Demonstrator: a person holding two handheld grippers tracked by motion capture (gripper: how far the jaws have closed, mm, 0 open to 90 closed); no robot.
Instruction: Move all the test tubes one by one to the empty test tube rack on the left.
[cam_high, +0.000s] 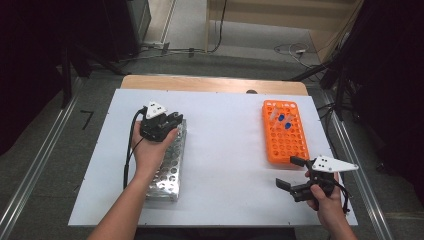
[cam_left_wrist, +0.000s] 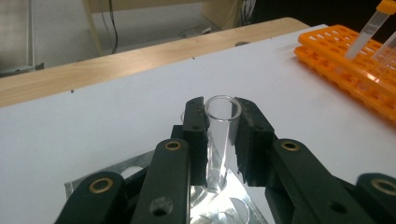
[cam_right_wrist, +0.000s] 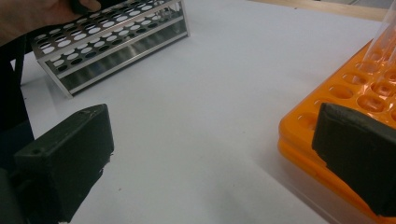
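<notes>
Metal rack (cam_high: 170, 165) lies left on the table (cam_high: 225, 150), plastic rack (cam_high: 284, 135) right, tubes (cam_high: 282, 119) in it

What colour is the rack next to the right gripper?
Orange. The rack beside the right gripper shows best in the high view.

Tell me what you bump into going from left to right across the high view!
Left gripper pinching a clear glass test tube over the shiny silver metal tube rack, then bare white table top, then the orange plastic tube rack, then the open right gripper.
</notes>
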